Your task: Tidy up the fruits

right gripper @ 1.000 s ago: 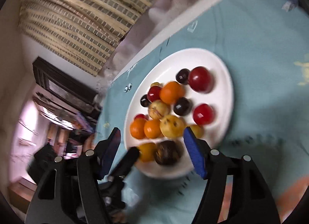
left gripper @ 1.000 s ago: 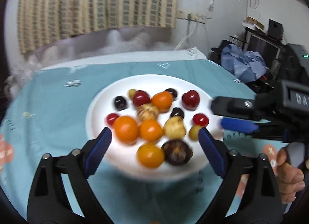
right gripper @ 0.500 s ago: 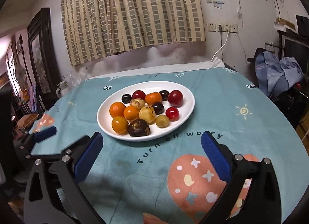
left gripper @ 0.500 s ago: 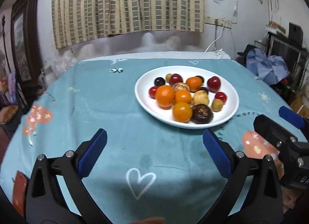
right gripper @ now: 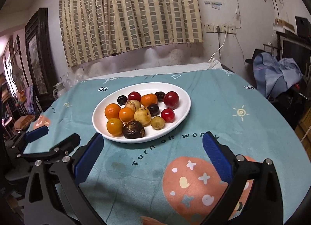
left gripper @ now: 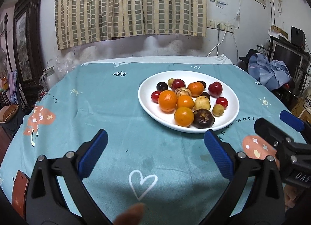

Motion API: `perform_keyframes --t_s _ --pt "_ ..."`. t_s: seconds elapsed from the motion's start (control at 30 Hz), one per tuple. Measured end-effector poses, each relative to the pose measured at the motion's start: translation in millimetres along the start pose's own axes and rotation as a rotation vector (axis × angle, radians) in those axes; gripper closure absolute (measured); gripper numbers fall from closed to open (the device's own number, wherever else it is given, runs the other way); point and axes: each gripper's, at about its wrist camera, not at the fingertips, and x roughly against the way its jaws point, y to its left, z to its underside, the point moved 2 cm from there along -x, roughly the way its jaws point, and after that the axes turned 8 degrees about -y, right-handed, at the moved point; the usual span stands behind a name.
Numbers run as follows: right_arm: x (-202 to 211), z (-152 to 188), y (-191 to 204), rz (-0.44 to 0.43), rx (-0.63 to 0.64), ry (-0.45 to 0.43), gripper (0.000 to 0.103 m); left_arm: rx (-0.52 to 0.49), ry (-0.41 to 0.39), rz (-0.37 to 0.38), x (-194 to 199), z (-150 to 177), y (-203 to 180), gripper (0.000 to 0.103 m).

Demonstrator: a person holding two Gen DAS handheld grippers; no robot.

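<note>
Left gripper [left gripper: 155, 143]: fingers [left gripper: 93, 155] spread wide, having just finished opening. Nothing lies between them; they pinch nothing and hang above the bare cloth near the front edge of the surface [left gripper: 108, 98].

Right gripper [right gripper: 152, 148]: fingers [right gripper: 216, 154] spread wide, also just opened out. The gap between them is empty; the fingers touch neither the plate nor the fruit. In the left wrist view this gripper shows at the right edge of the picture [left gripper: 279, 126]; in the right wrist view the left gripper shows at the left edge [right gripper: 52, 137].

Task items: the fruits [left gripper: 184, 101] lie together in a white plate [left gripper: 143, 98] toward the middle of the surface, nearer its right side in the left wrist view. The group holds orange citrus fruits [right gripper: 112, 110], red round fruits [right gripper: 171, 99], dark purple round fruits [right gripper: 122, 100], pale yellow-brown fruits [right gripper: 142, 116] and one dark wrinkled fruit [right gripper: 133, 129] at the plate's near rim. The plate stands beyond both pairs of fingers, clear of them.

Legible writing: the teal tablecloth [right gripper: 213, 112] reads "Turn off worry" [right gripper: 175, 145] in front of the plate. The right gripper body shows the letters "DAS" [left gripper: 302, 176], cut off by the frame.

Surroundings: a striped curtain [left gripper: 130, 5] hangs on the back wall. A dark-framed picture [left gripper: 25, 42] stands at the left. Blue cloth [right gripper: 278, 75] is heaped beyond the right edge of the surface. A brown flat object [left gripper: 18, 194] lies at the near left edge. No object stands between the fingers and the plate.
</note>
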Motion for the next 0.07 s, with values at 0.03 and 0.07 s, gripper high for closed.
perform_keyframes --t_s 0.03,0.07 --pt "-0.5 0.1 0.6 -0.001 0.004 0.003 0.001 -0.001 -0.002 -0.002 0.2 -0.3 0.4 0.002" --pt "-0.7 0.7 0.4 -0.001 0.005 0.004 0.001 -0.001 -0.004 -0.006 0.4 -0.6 0.6 0.002"
